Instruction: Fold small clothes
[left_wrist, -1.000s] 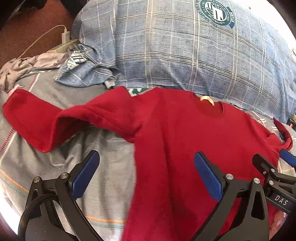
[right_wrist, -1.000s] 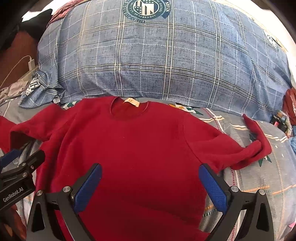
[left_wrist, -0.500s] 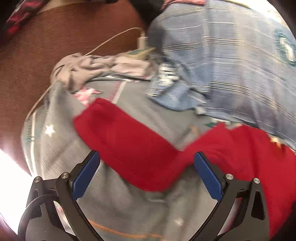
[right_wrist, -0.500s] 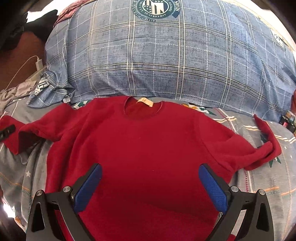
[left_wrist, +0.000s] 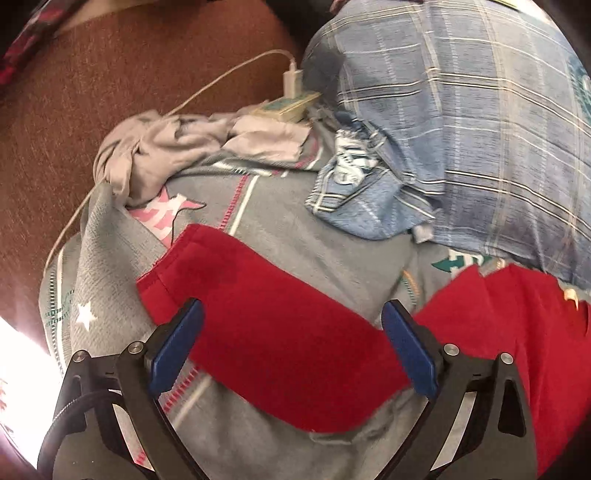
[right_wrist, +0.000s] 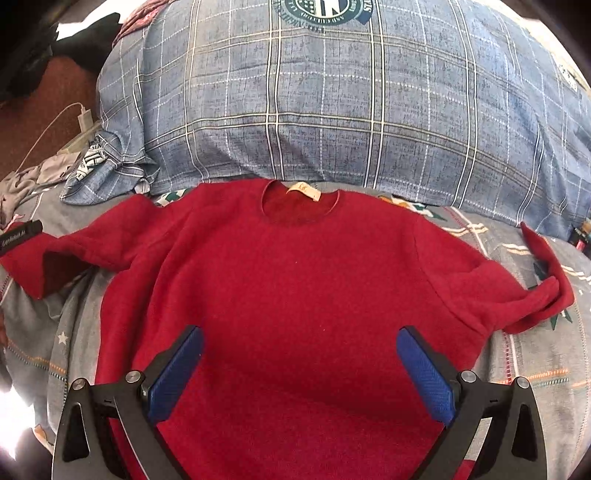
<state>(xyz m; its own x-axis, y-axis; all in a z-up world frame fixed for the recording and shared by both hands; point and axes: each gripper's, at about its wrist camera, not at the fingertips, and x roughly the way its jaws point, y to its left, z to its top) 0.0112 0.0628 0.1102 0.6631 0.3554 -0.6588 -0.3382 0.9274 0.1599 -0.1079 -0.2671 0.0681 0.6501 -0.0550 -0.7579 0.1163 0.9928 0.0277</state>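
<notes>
Your left gripper (left_wrist: 291, 339) has swung away from the sweater's body to its outstretched sleeve (left_wrist: 266, 325), which now lies between the spread jaws, held by neither. Your right gripper (right_wrist: 299, 373) has barely shifted; its jaws, also spread wide, hover over the chest of the red sweater (right_wrist: 295, 295). The sweater lies flat, front up, on the grey bedspread (right_wrist: 535, 369), collar toward a blue plaid pillow (right_wrist: 332, 110).
</notes>
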